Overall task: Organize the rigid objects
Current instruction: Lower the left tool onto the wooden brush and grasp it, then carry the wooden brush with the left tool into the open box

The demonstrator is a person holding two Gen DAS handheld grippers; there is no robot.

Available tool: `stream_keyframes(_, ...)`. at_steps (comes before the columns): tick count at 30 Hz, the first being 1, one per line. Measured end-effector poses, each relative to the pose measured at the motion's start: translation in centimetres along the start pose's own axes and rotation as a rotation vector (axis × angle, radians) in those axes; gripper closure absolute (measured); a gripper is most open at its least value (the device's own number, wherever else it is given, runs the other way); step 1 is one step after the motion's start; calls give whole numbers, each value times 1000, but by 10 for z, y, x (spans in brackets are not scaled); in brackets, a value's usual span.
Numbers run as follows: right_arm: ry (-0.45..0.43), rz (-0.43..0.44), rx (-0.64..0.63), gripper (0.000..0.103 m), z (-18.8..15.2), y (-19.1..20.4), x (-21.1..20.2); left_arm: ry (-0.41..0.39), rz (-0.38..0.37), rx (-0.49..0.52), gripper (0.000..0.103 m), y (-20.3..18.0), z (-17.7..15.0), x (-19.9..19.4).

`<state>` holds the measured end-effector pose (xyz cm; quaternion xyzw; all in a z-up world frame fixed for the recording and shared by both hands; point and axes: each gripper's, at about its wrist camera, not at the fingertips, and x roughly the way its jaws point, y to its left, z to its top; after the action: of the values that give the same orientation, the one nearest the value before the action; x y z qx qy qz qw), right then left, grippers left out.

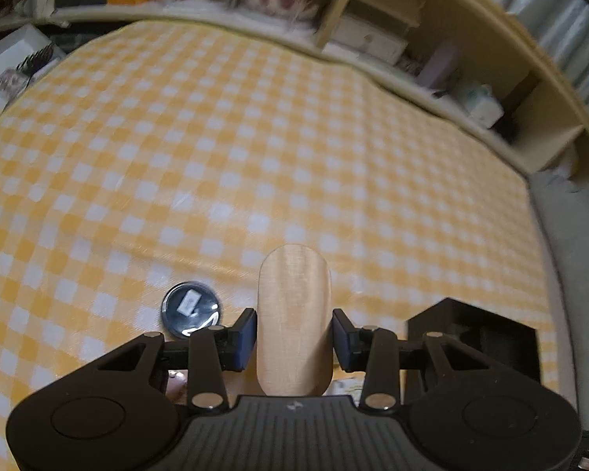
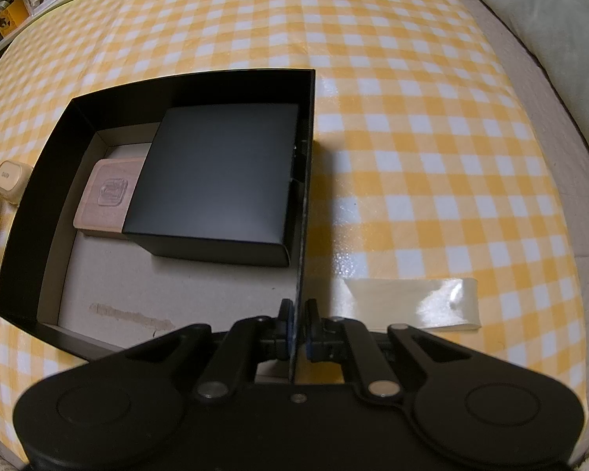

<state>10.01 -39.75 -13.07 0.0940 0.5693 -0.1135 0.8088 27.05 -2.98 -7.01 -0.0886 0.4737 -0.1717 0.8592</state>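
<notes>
Jaws of left gripper (image 1: 294,331) flank wooden block (image 1: 294,320), not quite touching.

We can't see the near end of the wooden piece (image 1: 294,320): it runs under the left gripper (image 1: 294,337) body. The round dark lid (image 1: 190,310) is partly covered by a finger linkage, and its white label is too blurred to read. Shelf clutter (image 1: 377,39) is smeared, so we can't identify items. In the right wrist view, the small black box (image 2: 220,174) hides part of the wooden block (image 2: 108,194). The cream case (image 2: 10,180) lettering is too small to read, and whatever sits at the left edge is cut off.
</notes>
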Motion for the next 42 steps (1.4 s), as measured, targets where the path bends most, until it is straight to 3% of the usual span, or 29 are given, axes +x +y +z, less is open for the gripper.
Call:
stream_keyframes(5,0,0,0,97,0,0,1,-19,-74,90,61,-29,-9,-13)
stream_keyframes(13,0,-1,0,97,0,1,0,10,-238,319,61,-89,-38,-16)
stream_keyframes(19,0,-1,0,97,0,1,1,73,-284,360,61,-128,-55,6)
stream_keyframes(25,0,-2,1,97,0,1,1,123,-269,571,61,-163,-72,36)
stream_keyframes(33,0,-4,0,97,0,3,-1,241,-173,513,61,-170,-82,59)
stream_keyframes(38,0,-5,-1,97,0,3,0,215,-166,489,60,-162,-79,61)
stream_keyframes(42,0,-4,2,97,0,3,0,223,-189,482,49,-161,-77,60)
